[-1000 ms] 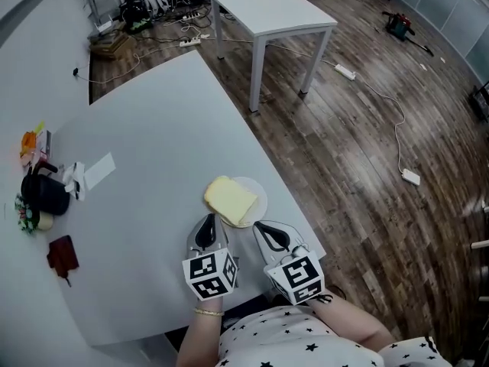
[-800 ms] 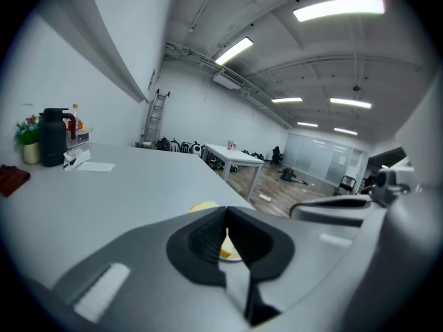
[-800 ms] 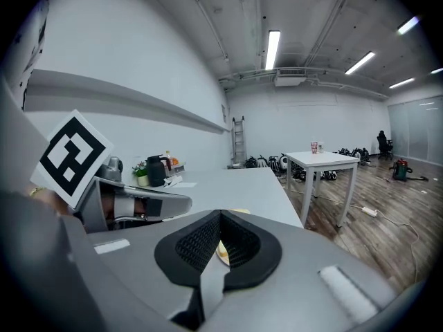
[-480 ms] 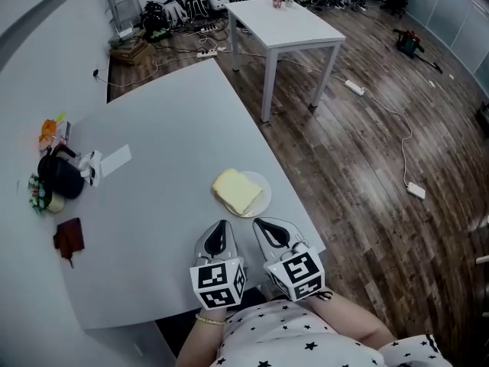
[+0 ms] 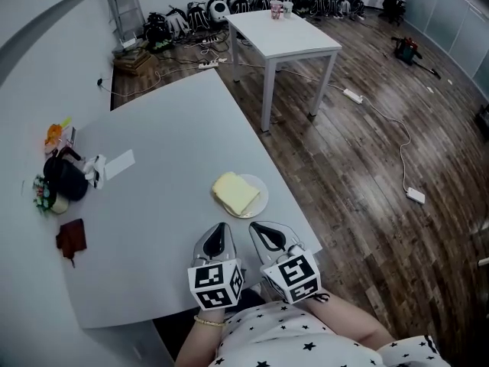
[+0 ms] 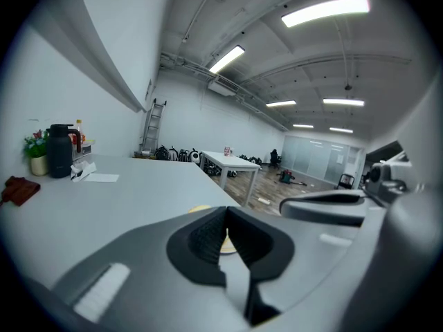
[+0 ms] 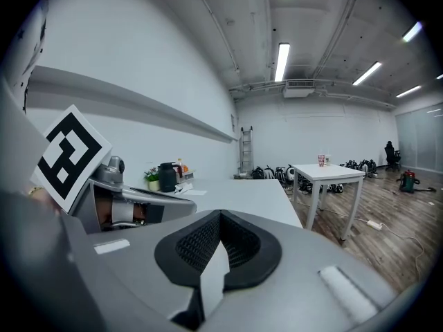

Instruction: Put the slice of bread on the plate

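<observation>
Bread slice [image 5: 234,192] beyond left claw [image 5: 220,228]

One bread slice [image 5: 234,192], one plate [image 5: 263,199]

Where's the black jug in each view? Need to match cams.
Head view: black jug far left, mid-height.
Left gripper view: jug at left edge, beside a potted plant.
Right gripper view: jug left of centre, small.
Shared landmark: small white table, in all three.

No words, brands or numbers can be read. The only signs are black-and-white square code patterns on the left cube [image 5: 215,285] of the left claw [image 5: 222,226] and the right cube [image 5: 292,276] of the right claw [image 5: 254,226], both at the near edge of the tabletop [image 5: 153,228].
</observation>
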`<state>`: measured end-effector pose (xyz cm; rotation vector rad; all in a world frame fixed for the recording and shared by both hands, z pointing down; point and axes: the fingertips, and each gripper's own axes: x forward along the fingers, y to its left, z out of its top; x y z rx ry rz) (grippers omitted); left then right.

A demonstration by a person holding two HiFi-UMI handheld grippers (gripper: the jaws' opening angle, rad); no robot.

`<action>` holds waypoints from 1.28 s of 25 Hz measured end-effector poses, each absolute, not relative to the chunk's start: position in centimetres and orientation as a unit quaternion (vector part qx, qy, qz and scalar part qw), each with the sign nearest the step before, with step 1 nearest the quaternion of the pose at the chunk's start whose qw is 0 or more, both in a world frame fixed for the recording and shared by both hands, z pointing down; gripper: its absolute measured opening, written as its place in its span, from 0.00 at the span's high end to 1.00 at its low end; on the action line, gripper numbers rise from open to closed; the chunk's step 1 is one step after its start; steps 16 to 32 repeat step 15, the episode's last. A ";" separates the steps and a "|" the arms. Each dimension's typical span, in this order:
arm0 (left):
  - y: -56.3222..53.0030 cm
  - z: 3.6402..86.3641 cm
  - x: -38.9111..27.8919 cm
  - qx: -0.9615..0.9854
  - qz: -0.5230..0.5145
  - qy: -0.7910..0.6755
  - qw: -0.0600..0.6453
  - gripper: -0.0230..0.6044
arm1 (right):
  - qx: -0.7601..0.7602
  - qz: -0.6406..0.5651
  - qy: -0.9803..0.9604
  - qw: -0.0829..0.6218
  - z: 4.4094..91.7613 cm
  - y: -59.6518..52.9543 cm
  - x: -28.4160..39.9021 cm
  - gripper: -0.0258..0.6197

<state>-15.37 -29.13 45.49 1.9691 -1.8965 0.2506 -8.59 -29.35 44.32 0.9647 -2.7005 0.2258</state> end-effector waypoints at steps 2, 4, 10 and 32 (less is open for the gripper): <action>-29.0 45.5 -15.4 0.703 0.089 -0.677 0.198 0.95 | 0.332 0.076 -0.931 0.132 44.2 -29.1 -8.6 0.96; -28.9 45.4 -15.5 0.703 0.087 -0.678 0.199 0.95 | 0.331 0.075 -0.931 0.131 44.2 -28.9 -8.6 0.96; -29.0 45.2 -15.3 0.703 0.087 -0.677 0.198 0.95 | 0.330 0.074 -0.932 0.131 44.2 -28.6 -8.4 0.96; -29.0 44.9 -15.1 0.704 0.090 -0.677 0.195 0.95 | 0.331 0.074 -0.931 0.133 44.1 -28.5 -8.2 0.96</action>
